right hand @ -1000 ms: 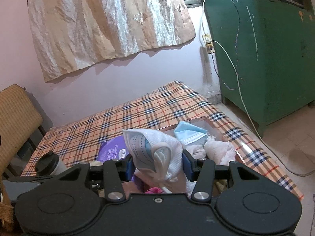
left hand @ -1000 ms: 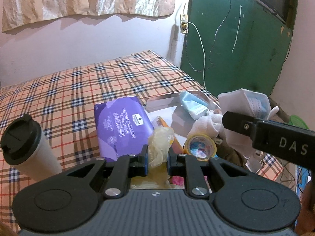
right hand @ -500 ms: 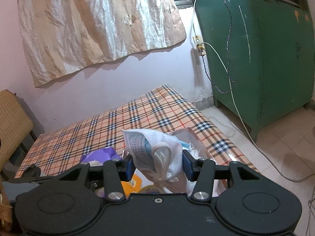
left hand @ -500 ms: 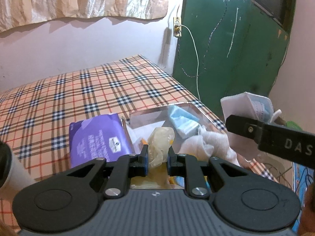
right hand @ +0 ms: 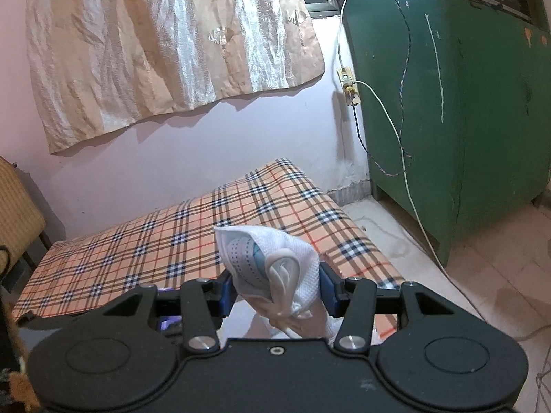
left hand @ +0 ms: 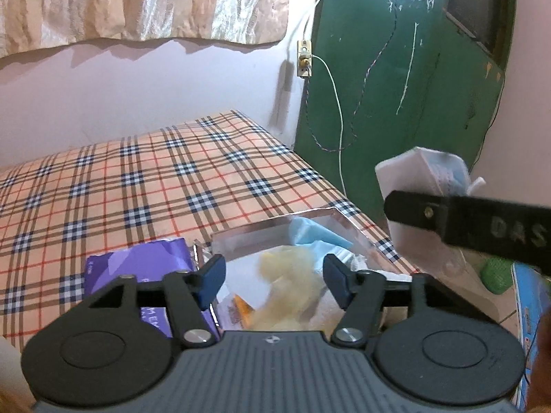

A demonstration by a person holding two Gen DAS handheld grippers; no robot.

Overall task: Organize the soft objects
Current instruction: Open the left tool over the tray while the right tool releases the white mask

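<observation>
Glossy plaid tablecloth [left hand: 144,186], clear shiny plastic box [left hand: 275,227], woven white cloth [right hand: 296,258].

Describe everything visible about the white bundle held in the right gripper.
The white bundle looks like soft textured fabric, wrapped around a pale sheet with dotted blue lines and a bit of teal. White elastic-looking loops hang folded at its front. It stands roughly upright, top corner pointing up and left, squeezed between the blue pads of the right gripper, which is shut on it. It is held above the plaid cloth, touching nothing else visible. The left wrist view shows it blurred.
</observation>
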